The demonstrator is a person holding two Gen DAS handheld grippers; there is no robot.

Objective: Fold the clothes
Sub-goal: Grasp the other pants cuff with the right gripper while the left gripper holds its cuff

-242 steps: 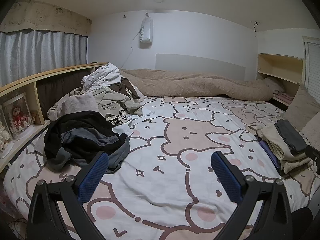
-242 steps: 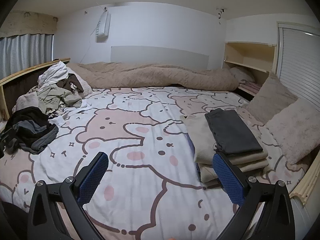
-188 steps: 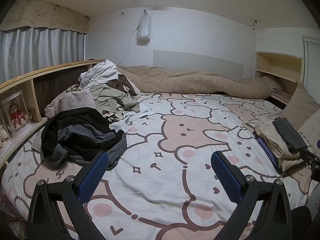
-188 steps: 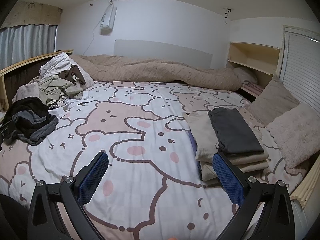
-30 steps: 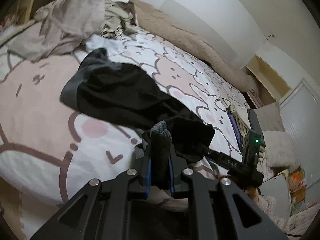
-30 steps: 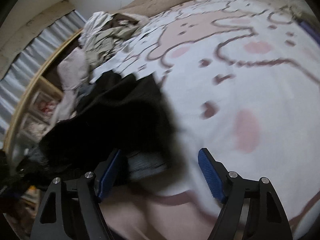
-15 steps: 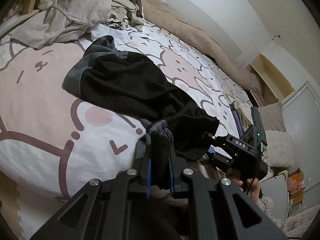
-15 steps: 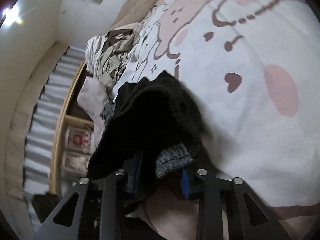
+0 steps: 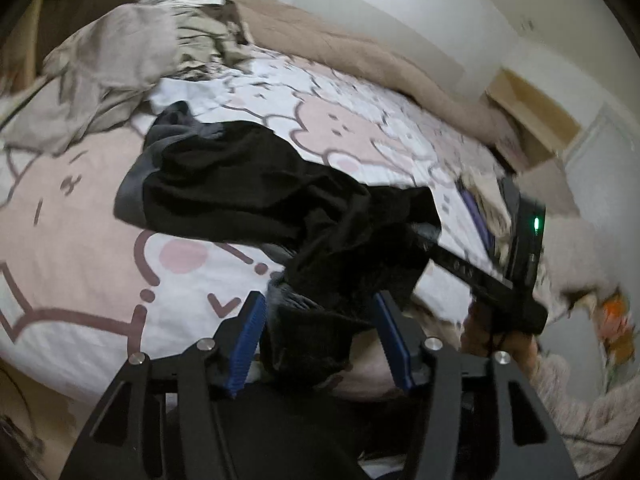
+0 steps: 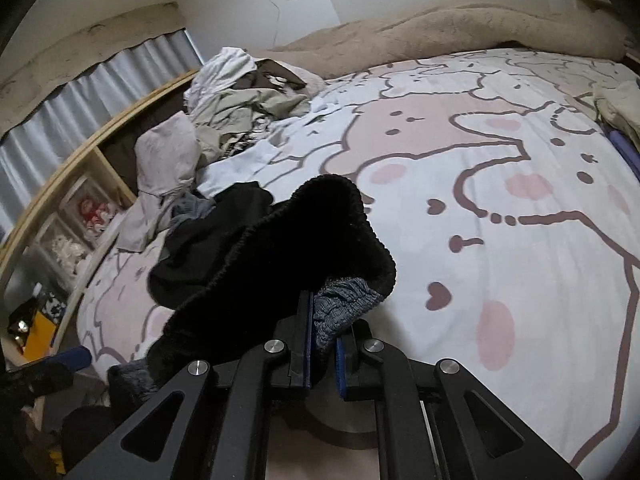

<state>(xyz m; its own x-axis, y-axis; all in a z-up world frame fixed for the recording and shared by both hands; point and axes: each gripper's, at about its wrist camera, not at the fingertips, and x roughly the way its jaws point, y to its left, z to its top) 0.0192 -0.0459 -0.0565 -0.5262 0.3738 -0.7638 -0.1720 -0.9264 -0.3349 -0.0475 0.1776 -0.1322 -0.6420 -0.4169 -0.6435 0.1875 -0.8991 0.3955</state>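
Bears cover the bed sheet (image 10: 500, 240), and loose clothes (image 10: 224, 92) sit in a heap at the far left. Black pants (image 9: 248, 196) lie across the near side, long way running from far left to the near edge. The right claw (image 10: 322, 346) is pinched tight on the grey waistband. The left claw (image 9: 320, 338) is spread wide with the waistband lying loose between its blue pads (it was clamped shut on the cloth half a second ago). Both claws are at the same near end, so the pants stretch away from them.
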